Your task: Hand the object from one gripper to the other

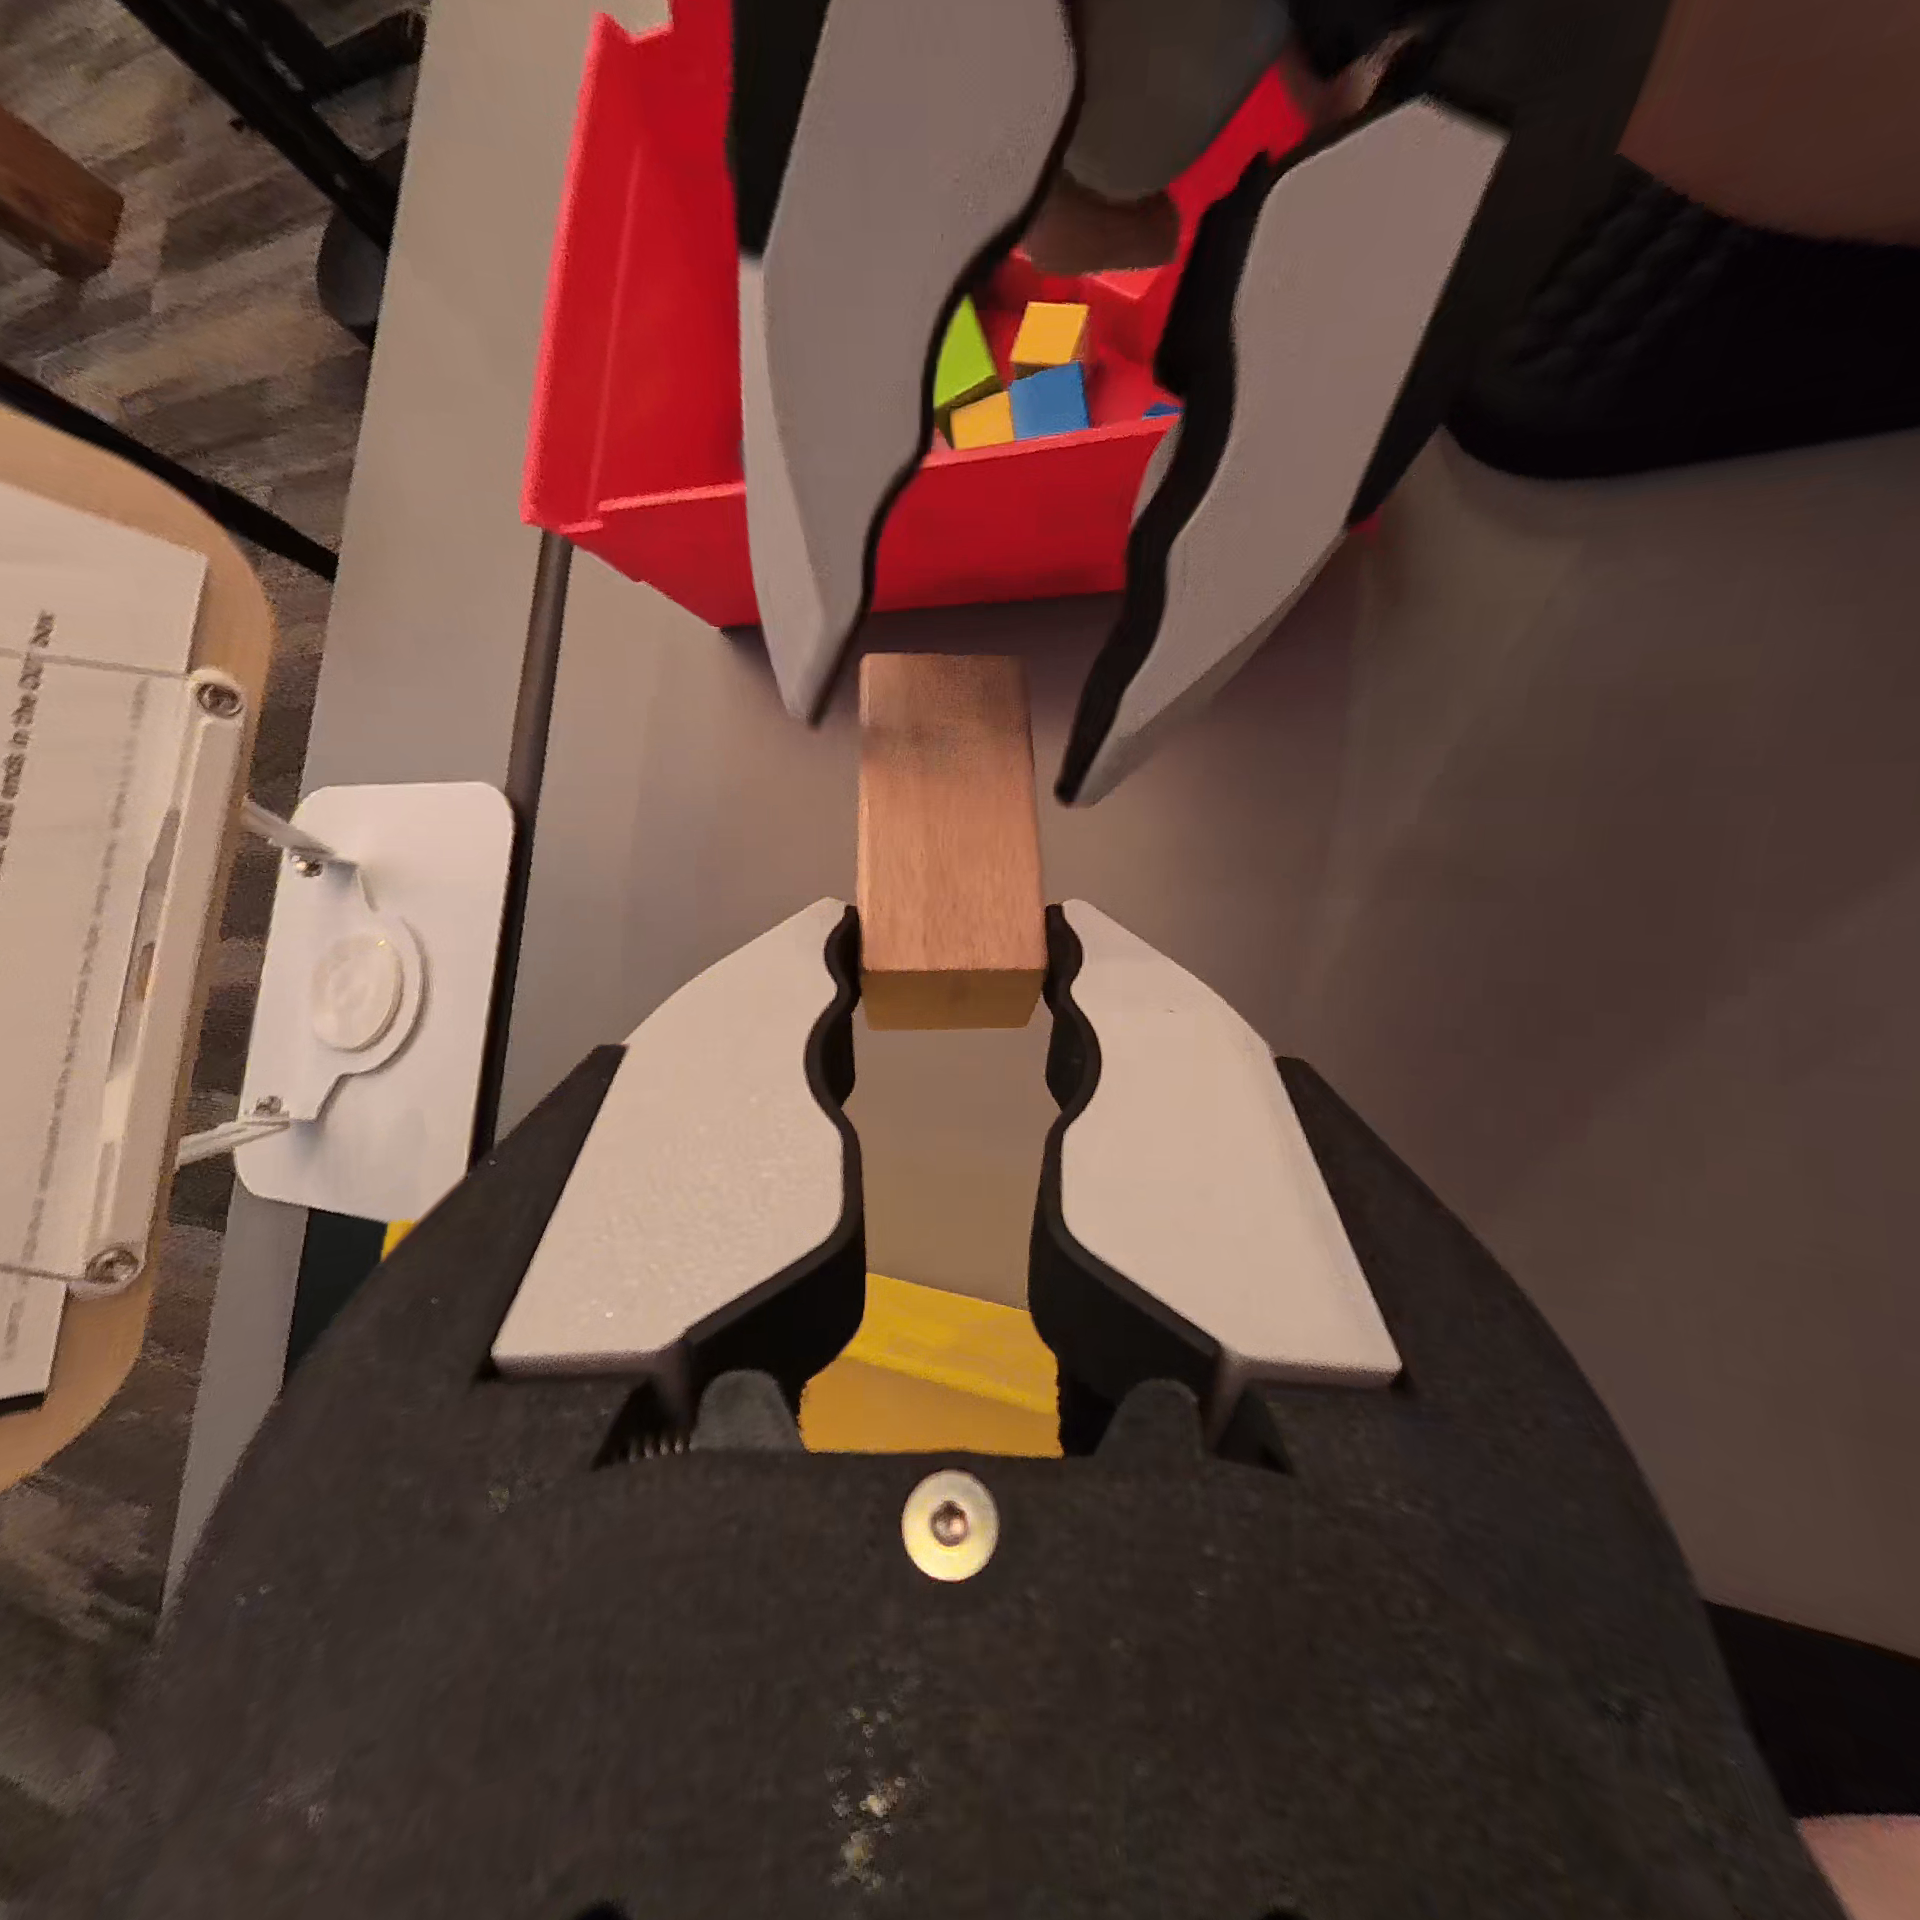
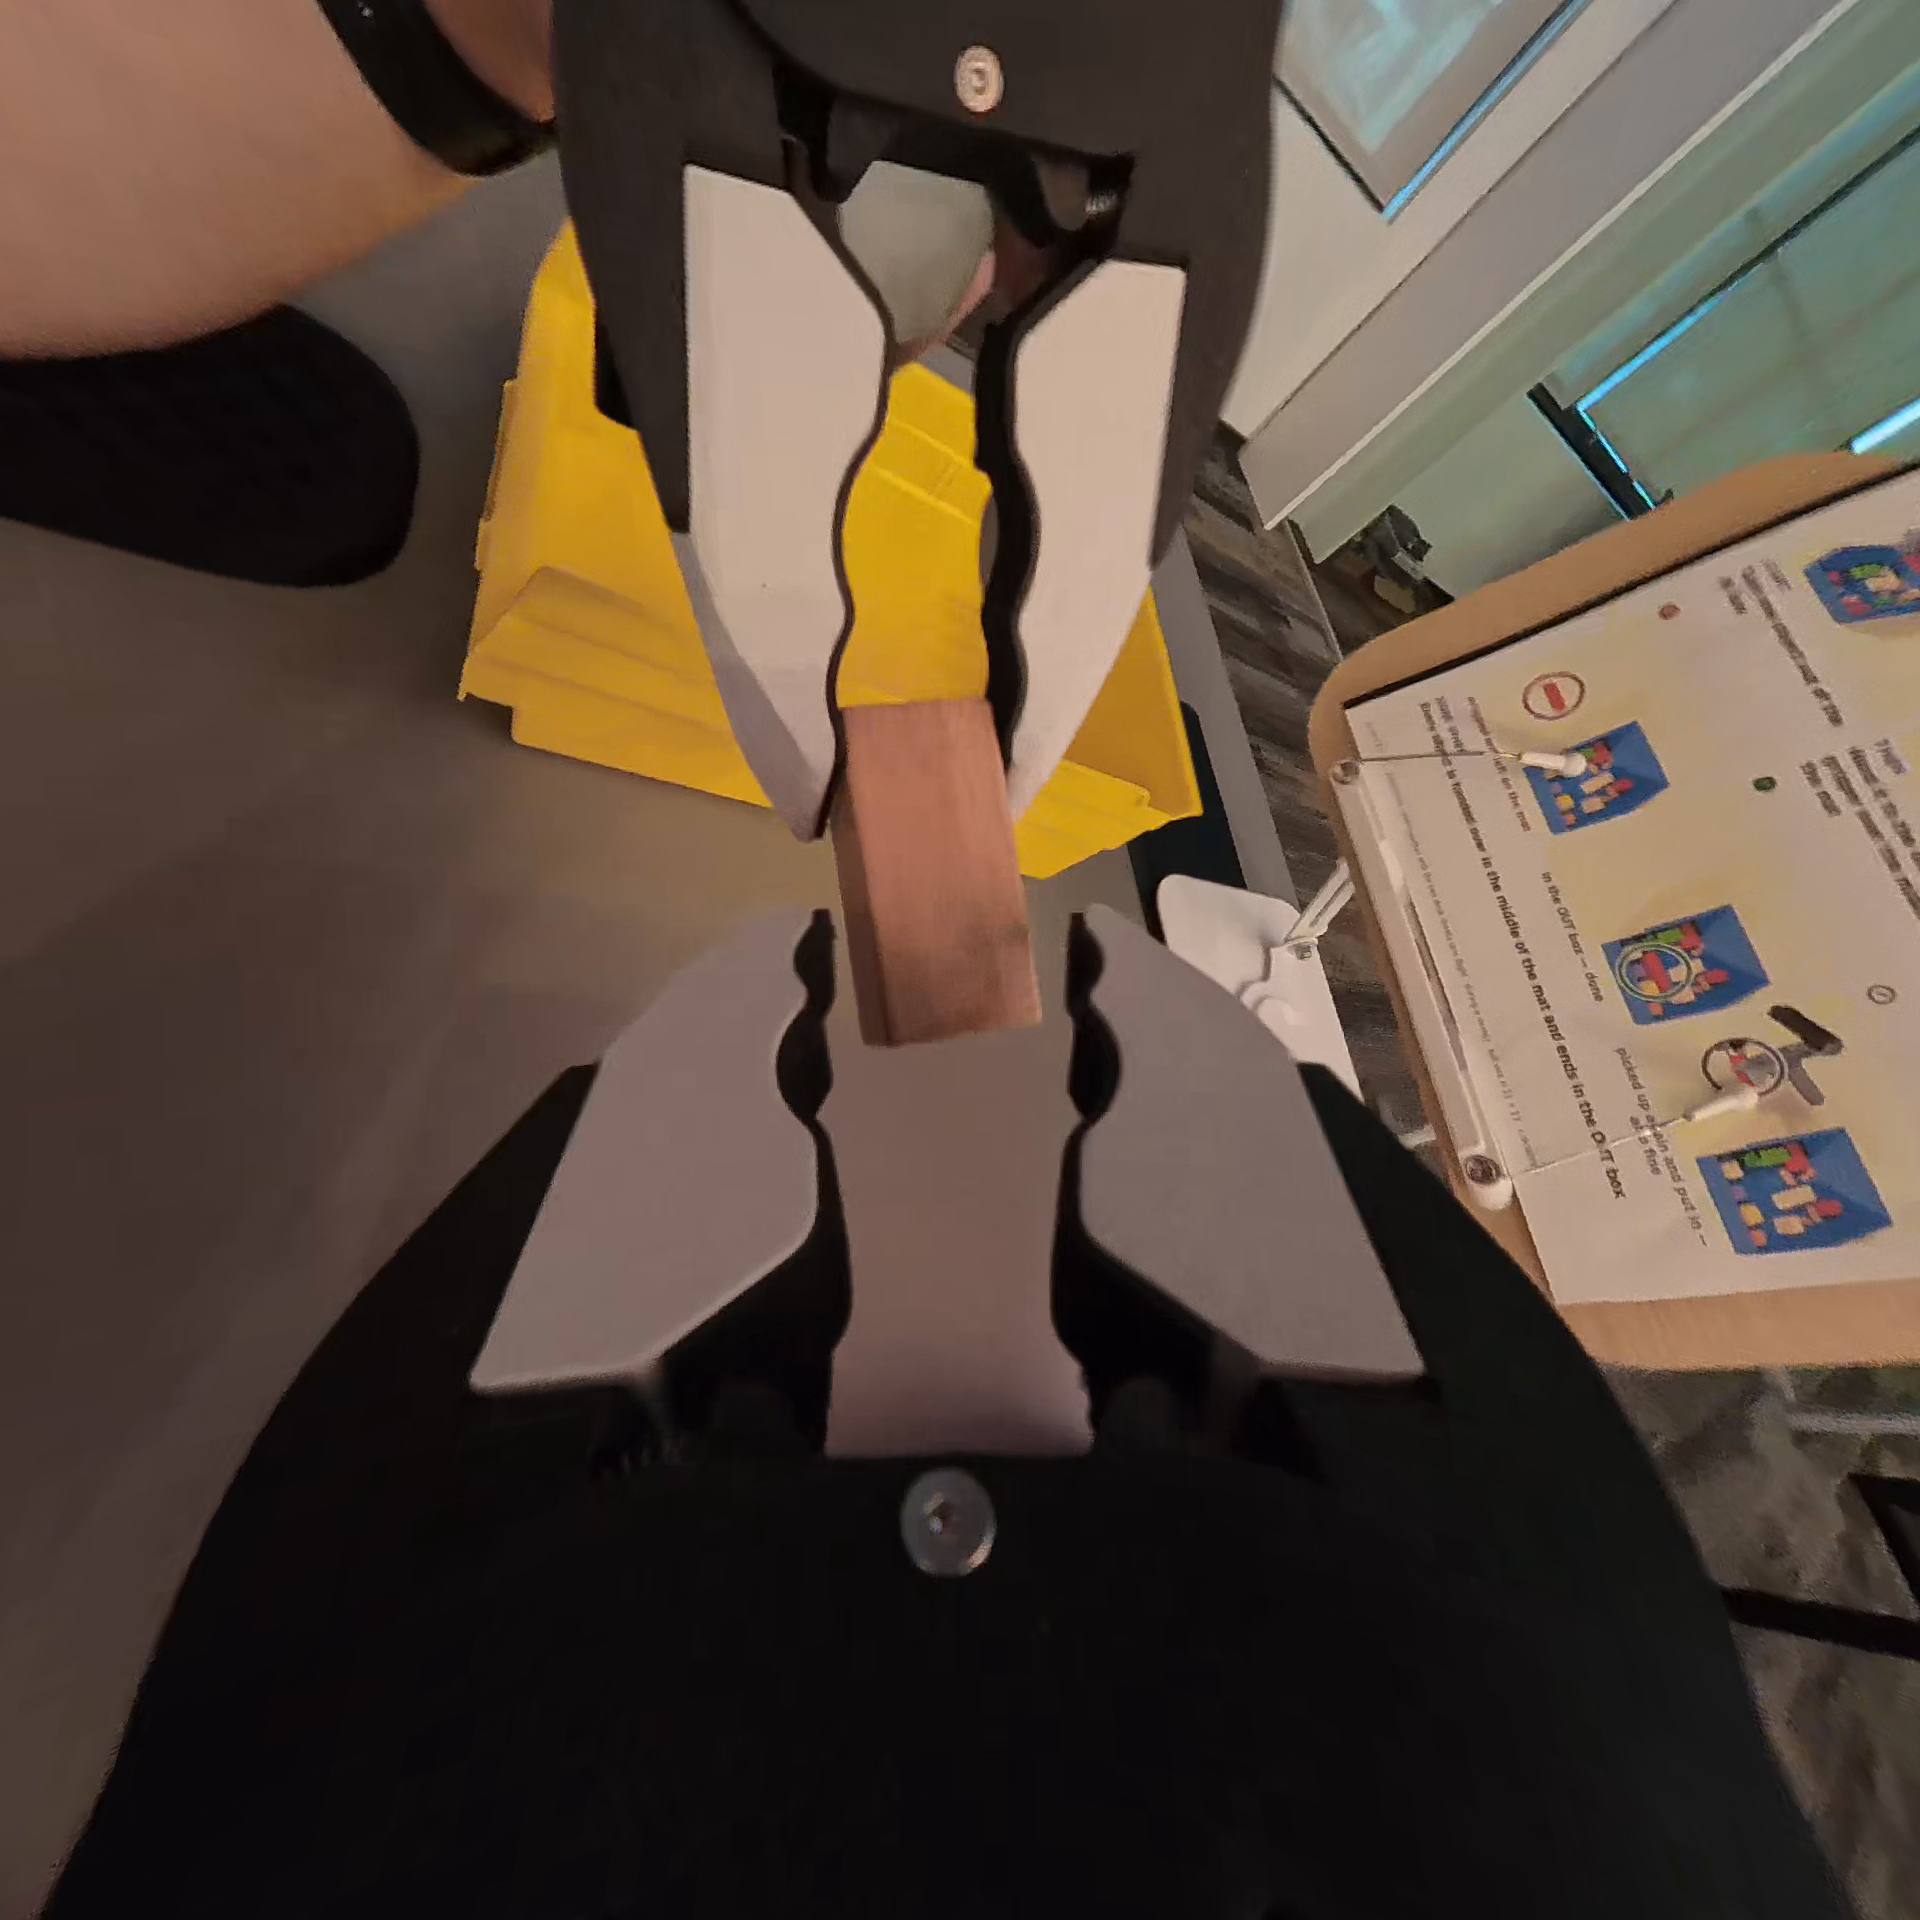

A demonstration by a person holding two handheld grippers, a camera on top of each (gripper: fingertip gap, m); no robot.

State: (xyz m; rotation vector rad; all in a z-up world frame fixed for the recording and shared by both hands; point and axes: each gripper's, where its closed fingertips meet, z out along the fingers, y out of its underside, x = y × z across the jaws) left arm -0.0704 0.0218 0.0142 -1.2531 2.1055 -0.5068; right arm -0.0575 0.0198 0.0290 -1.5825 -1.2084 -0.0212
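Wooden block (image 1: 948,831), a plain rectangular bar with square-cut ends, hangs in the air between the two tools, above the grey table (image 1: 1558,1039). The left hand-held gripper (image 1: 951,951) pinches its near end, both wavy black pads pressed flat against the bar's narrow sides. The right hand-held gripper (image 2: 951,971) stands spread, its fingers flanking the bar's free end with a gap on either side and not touching it.

By its look the bar is stiff, solid and light, so it should neither bend nor crush under a firm squeeze. Its smooth sanded faces may be a little slippery, though the ridged rubber pads ought to bite well. Because it is held at one end only, a nudge could make it pivot in the left grip. The sensible place for the right hand-held gripper to take hold is the free end, on the same two parallel narrow sides, far enough in for full pad contact and clear of the other tool's tips.

Farther out, a red bin (image 1: 644,416) with coloured blocks (image 1: 1039,390) sits behind the right tool, and a yellow bin (image 2: 582,644) sits behind the left one. Off the table's edge lies a wooden board (image 2: 1382,686) carrying a printed instruction sheet (image 2: 1662,935).
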